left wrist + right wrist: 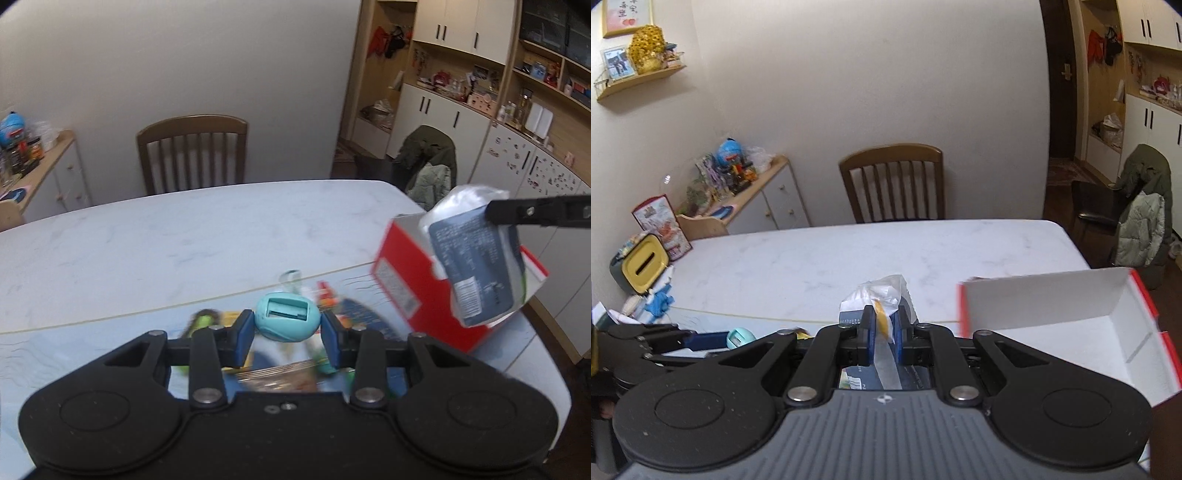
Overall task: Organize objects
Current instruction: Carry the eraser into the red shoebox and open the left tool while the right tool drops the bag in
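My left gripper (288,332) is shut on a teal egg-shaped case (287,318) with a rectangular slot on top, held just above a blurred colourful mat (369,317). The same teal case (740,338) shows at the left of the right wrist view, between the left gripper's blue fingers. My right gripper (882,330) is shut on a dark blue packet wrapped in clear plastic (877,299). In the left wrist view that packet (476,266) hangs from the right gripper's fingers (535,213) over the near corner of an open red box (406,288). The box's white inside (1052,332) looks bare.
The white marble table (184,236) stretches ahead, with a wooden chair (192,155) behind it. A yellow-lidded bin (642,264) and blue toys (659,301) sit at the table's left end. Coats hang on a chair (1143,218) at the right. Cabinets line the right wall.
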The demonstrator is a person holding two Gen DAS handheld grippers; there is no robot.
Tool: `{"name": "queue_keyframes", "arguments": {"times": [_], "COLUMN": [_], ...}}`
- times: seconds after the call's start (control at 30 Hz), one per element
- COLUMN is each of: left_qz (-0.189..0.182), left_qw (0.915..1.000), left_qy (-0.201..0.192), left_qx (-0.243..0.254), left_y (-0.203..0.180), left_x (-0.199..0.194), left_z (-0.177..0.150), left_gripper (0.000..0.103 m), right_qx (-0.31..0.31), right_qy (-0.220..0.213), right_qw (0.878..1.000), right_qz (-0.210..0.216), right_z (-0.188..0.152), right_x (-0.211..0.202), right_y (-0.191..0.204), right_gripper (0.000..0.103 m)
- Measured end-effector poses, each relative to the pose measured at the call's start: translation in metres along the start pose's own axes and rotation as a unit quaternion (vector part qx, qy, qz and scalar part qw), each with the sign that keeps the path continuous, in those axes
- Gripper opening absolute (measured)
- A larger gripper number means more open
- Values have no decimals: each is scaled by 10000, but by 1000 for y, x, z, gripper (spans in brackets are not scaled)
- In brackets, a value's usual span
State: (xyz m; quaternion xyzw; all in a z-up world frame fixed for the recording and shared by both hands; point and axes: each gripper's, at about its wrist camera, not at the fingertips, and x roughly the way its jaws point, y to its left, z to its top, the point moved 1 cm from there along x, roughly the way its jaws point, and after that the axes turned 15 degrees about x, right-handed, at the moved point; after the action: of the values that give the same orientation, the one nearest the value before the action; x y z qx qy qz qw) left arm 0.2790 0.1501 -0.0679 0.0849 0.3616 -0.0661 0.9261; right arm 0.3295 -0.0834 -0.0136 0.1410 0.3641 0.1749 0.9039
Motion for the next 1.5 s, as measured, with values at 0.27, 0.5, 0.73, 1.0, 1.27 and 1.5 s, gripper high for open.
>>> {"name": "queue_keyframes", "arguments": {"times": [0.27, 0.5, 0.73, 1.0, 1.27, 1.5], "left_qz": [-301, -501, -596, -700, -887, -984], "left_qw": [9993, 9971, 9938, 9887, 9798, 9668], "left_qy": [107, 246, 579, 1081, 1371, 1806], "left_qx": [212, 512, 745, 764, 1158, 1514], "left_y": [-81, -136, -175, -203, -230, -248], "left_x": [39, 81, 133, 202, 252, 280], "left_z": [44, 83, 105, 120, 122, 121], "left_gripper": [37, 37, 37, 37, 37, 37], "right_qx": [93, 136, 113, -14, -185, -210], "right_qy": [409, 496, 613, 949, 1306, 1486], "right_qw": [9983, 9958, 9920, 9872, 9801, 9766], "right_qz": [-414, -754, -1101, -1282, -1482, -1542], "right_z": [25, 49, 57, 51, 39, 37], "right_x": [3, 14, 42, 81, 117, 134], "right_y": [-91, -152, -199, -228, -247, -258], "right_gripper": [10, 10, 10, 10, 10, 10]}}
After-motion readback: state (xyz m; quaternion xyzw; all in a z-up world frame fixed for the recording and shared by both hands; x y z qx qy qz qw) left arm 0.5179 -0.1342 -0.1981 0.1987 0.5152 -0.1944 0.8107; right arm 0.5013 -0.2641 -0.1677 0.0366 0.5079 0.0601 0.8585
